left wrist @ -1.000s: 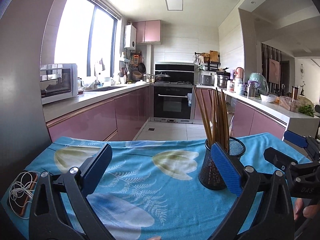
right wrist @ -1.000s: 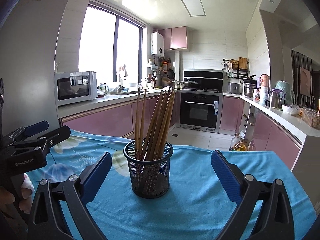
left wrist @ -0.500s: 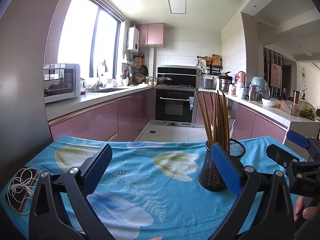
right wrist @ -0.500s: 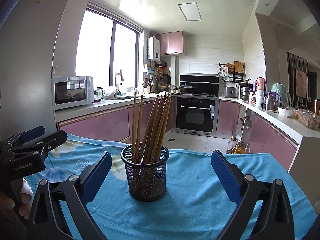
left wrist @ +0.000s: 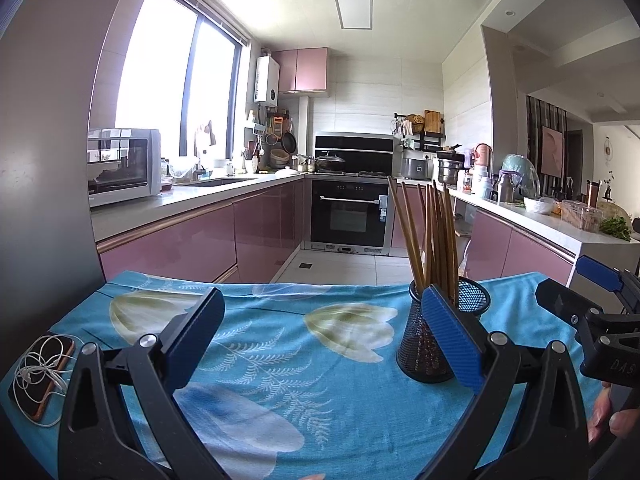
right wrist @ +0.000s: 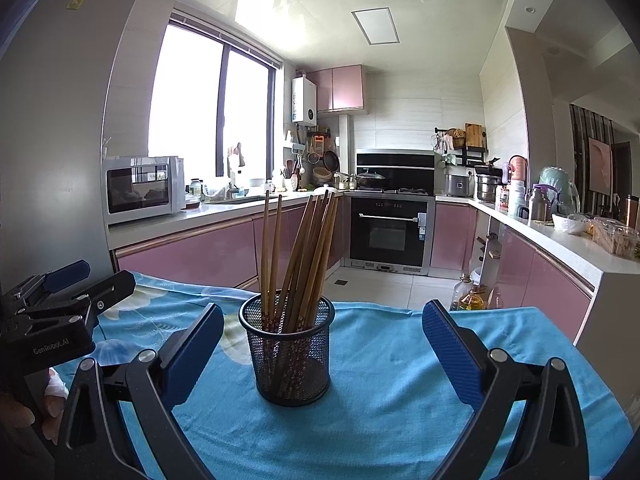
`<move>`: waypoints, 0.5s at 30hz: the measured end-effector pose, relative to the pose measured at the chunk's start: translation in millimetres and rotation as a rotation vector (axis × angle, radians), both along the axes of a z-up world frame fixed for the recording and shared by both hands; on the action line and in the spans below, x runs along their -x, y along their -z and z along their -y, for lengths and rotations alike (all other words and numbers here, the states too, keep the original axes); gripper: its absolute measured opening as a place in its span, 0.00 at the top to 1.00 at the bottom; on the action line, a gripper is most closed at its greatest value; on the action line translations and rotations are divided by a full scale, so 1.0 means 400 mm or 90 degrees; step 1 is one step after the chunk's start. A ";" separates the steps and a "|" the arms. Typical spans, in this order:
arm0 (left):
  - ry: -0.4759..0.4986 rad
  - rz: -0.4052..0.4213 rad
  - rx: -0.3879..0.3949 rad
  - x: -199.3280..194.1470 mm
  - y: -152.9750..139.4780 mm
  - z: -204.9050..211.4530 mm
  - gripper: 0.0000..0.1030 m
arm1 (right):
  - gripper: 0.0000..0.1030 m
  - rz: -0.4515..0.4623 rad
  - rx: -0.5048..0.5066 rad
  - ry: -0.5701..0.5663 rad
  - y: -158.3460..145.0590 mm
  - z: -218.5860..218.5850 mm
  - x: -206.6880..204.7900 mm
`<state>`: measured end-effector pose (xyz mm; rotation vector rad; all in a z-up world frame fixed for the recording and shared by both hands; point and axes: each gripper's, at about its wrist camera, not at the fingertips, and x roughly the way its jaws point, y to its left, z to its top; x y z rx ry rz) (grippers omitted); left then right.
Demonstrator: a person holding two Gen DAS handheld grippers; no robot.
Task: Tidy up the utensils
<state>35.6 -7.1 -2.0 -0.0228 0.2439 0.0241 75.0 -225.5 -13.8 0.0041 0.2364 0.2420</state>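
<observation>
Standing tips-down in the black mesh cup (right wrist: 287, 354), the chopsticks (right wrist: 304, 256) lean upward, fanning right. The cup sits mid-tabletop (right wrist: 392, 368). My right claw (right wrist: 320, 356) and left claw (left wrist: 320, 344) both gape, holding nothing.

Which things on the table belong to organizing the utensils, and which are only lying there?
For the job:
- chopsticks, standing in the holder
- black mesh holder
- left gripper and right gripper, both open and empty

Just lying about:
- phone with white earphone cable
- blue flowered tablecloth
</observation>
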 end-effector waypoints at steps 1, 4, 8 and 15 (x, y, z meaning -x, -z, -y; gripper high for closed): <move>0.000 0.000 0.000 0.000 0.000 0.000 0.06 | 0.07 0.001 0.000 0.001 -0.001 0.001 0.000; -0.001 0.004 0.004 0.001 -0.002 0.000 0.06 | 0.07 0.003 0.001 0.002 -0.003 0.003 -0.001; -0.001 0.005 0.003 0.000 -0.002 0.000 0.06 | 0.07 0.005 0.000 0.003 -0.004 0.002 0.000; -0.001 0.008 0.006 -0.002 -0.006 0.001 0.06 | 0.07 0.008 -0.001 0.006 -0.008 0.003 0.006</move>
